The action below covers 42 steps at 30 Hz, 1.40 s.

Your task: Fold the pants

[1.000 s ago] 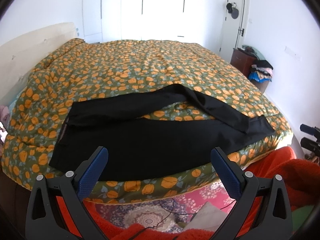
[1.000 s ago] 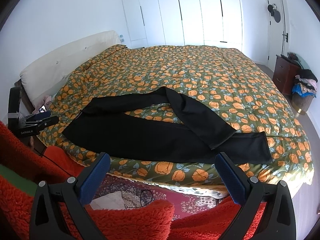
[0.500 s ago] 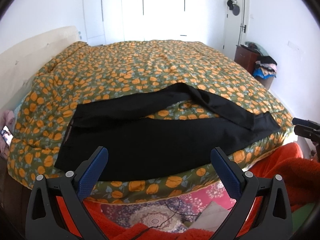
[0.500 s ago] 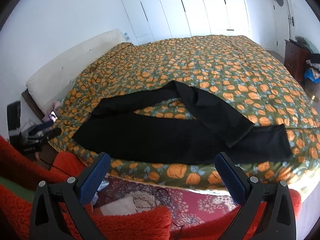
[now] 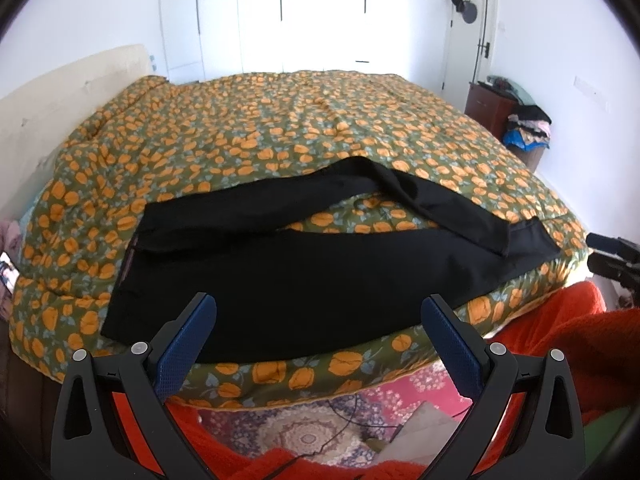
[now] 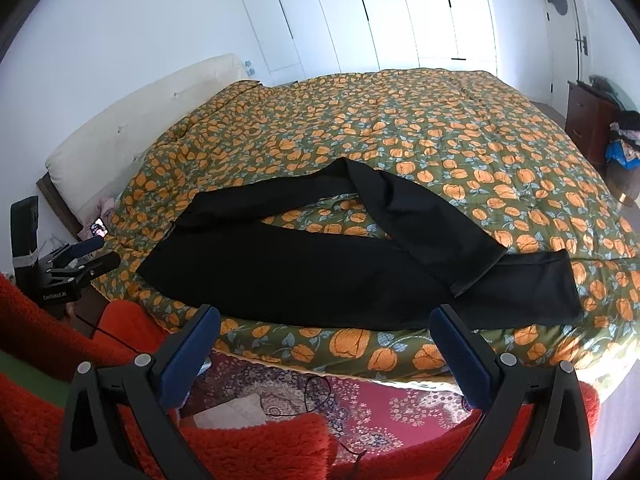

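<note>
Black pants (image 5: pixel 304 276) lie flat along the near edge of the bed, waist at the left, hems at the right. The far leg bends back and crosses over the near leg close to the hems (image 6: pixel 460 248). My left gripper (image 5: pixel 320 312) is open and empty, just short of the pants' near edge. My right gripper (image 6: pixel 326 322) is open and empty, near the bed's edge in front of the pants (image 6: pixel 320 276). The left gripper also shows in the right wrist view (image 6: pixel 80 258), beside the waist end.
The bed carries a green quilt with orange flowers (image 5: pixel 280 136). A cream headboard (image 6: pixel 132 140) stands at the left. A patterned rug (image 6: pixel 320 396) lies below the bed's edge. A dark cabinet and a pile of clothes (image 5: pixel 524 124) stand at the right wall.
Both grippers have moved closer to the bed and the pants, which now fill more of each view. The pants have not moved. Both stay open.
</note>
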Tool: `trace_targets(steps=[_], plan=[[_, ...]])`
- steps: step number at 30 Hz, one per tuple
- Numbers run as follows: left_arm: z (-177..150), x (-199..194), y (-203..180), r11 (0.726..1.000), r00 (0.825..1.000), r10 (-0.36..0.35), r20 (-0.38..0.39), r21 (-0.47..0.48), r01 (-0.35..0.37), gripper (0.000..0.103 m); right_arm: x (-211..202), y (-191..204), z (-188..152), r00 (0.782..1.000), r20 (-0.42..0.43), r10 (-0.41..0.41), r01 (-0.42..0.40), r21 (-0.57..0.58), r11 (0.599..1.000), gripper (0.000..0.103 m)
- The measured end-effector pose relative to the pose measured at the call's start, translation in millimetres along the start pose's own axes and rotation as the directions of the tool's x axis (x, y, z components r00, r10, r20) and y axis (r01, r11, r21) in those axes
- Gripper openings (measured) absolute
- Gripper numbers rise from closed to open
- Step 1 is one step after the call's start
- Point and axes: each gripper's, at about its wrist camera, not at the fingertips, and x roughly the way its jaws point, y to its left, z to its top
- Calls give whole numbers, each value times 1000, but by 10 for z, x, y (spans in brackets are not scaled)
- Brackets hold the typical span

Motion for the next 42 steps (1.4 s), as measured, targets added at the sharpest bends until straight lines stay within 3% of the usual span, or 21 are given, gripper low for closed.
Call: trace_targets(steps=[21, 33, 38, 42], plan=[[0, -132, -39, 1000, 999, -1, 45, 14, 1, 102, -38, 40, -87, 1000, 7, -14, 15, -13, 1000, 103], [-118, -449, 37, 1000, 990, 2, 139, -25, 1, 102, -364, 233, -126, 995, 93, -36, 43, -83, 996, 103], [-170, -331, 78, 999, 996, 10, 90, -46, -6, 102, -306, 172, -275, 998, 25, -50, 52, -76, 996, 103], [-131, -329, 76, 999, 995, 21, 95, -51, -17, 102, -291, 96, -242, 998, 40, -46, 47, -38, 998, 103]])
